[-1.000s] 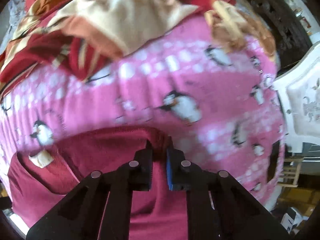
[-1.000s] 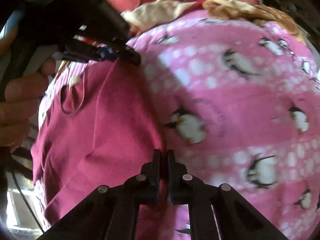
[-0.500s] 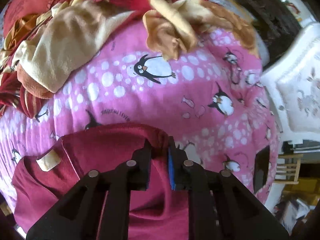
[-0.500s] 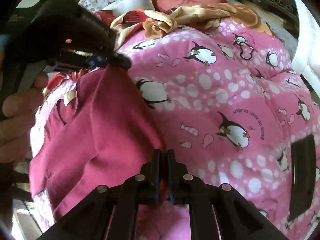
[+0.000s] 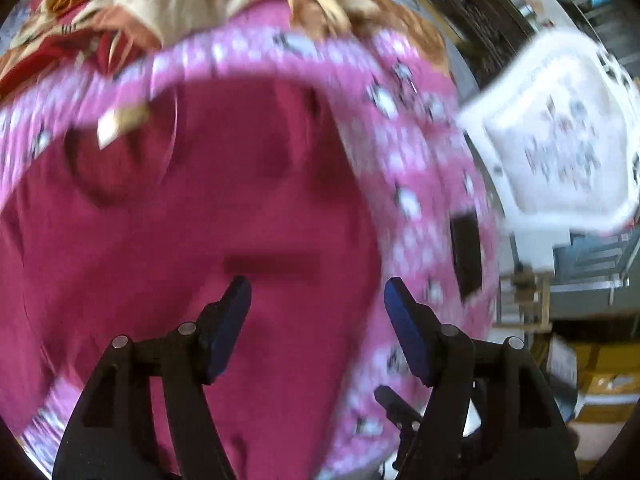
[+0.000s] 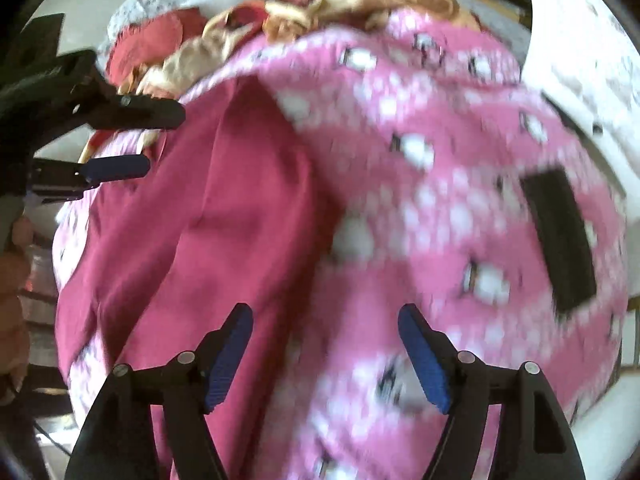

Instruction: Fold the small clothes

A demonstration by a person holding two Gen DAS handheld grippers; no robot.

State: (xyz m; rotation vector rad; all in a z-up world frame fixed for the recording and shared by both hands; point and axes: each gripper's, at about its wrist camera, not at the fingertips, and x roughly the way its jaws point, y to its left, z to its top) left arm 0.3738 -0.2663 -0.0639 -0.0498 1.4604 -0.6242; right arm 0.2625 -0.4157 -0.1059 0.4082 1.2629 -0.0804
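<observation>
Both tools are wide apart at the tips: the left gripper [image 5: 316, 300] shows its blue pads spread with nothing between them, and the right gripper [image 6: 326, 332] matches it, jaws splayed and empty. Directly under the left one lies the maroon shirt [image 5: 192, 240], spread on the pink penguin blanket [image 5: 416, 184], its collar with the pale neck label [image 5: 120, 124] at the far end from the camera. From the right wrist view the same shirt [image 6: 208, 232] sits off to the left of that tool, running as a long band from near the camera up and away, and the left gripper [image 6: 132, 140] hangs beside its far upper end, also splayed. So the shirt's long axis runs away from the person, the left tool is squarely over the cloth, and the right tool sits at its right-hand edge, half over bare blanket. Any next fold across that axis looks likely to start from the left side, which is nearer the cloth's middle; the right would need to shift left to catch an edge. Both views are blurred, so the hems and sleeves cannot be made out. Beyond the shirt, a heap of unfolded clothes [image 5: 192, 4] waits at the blanket's far edge, and a dark rectangular object [image 6: 560, 240] lies on the blanket to the right.
</observation>
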